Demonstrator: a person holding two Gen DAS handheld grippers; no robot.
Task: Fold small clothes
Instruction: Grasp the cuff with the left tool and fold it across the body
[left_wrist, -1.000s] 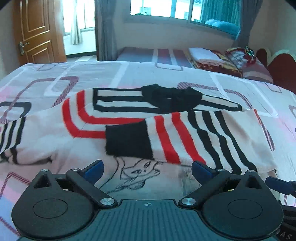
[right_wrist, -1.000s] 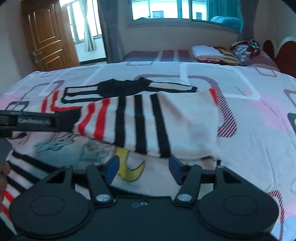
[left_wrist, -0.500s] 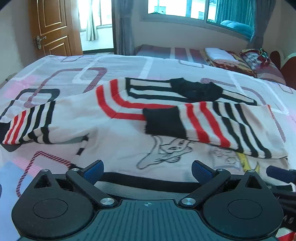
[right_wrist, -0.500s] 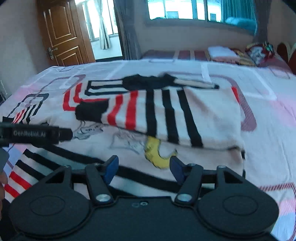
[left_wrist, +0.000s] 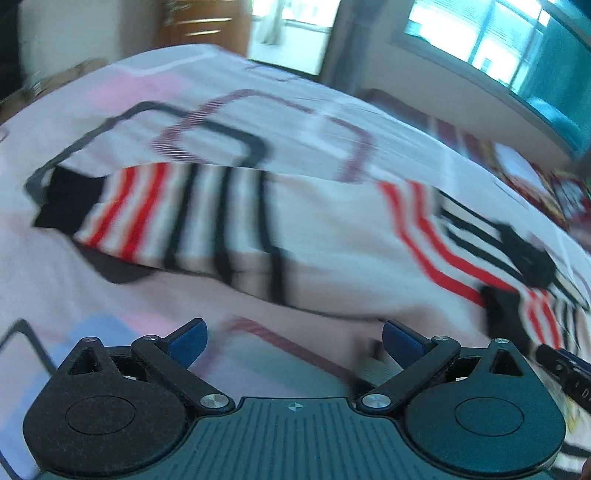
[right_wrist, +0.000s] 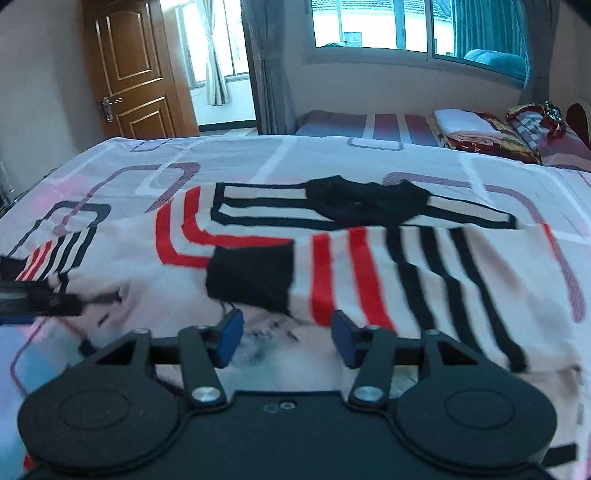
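I am inspecting a half-folded garment: a small cream knit sweater with red and black stripes and a black collar (right_wrist: 295, 266) is lying flat on the pink-and-lilac patterned bedsheet (right_wrist: 258, 158). One sleeve, ending in a black cuff (right_wrist: 251, 277), is already lying across the chest; the other striped sleeve (left_wrist: 177, 218) is lying stretched out to the side. I am judging the step in hand to be the fold of that second sleeve.

My left gripper (left_wrist: 293, 338) is angling down over the sheet just short of the outstretched sleeve, its blue pads spread wide with nothing between them; this view is blurring heavily. My right gripper (right_wrist: 284, 338) is hovering over the sweater's lower body, just below the folded cuff. Its jaws have just been closing somewhat, yet they are standing apart with no cloth between them.

The next move is calling for the left gripper to pinch the free sleeve near its black cuff and carry it across the chest.
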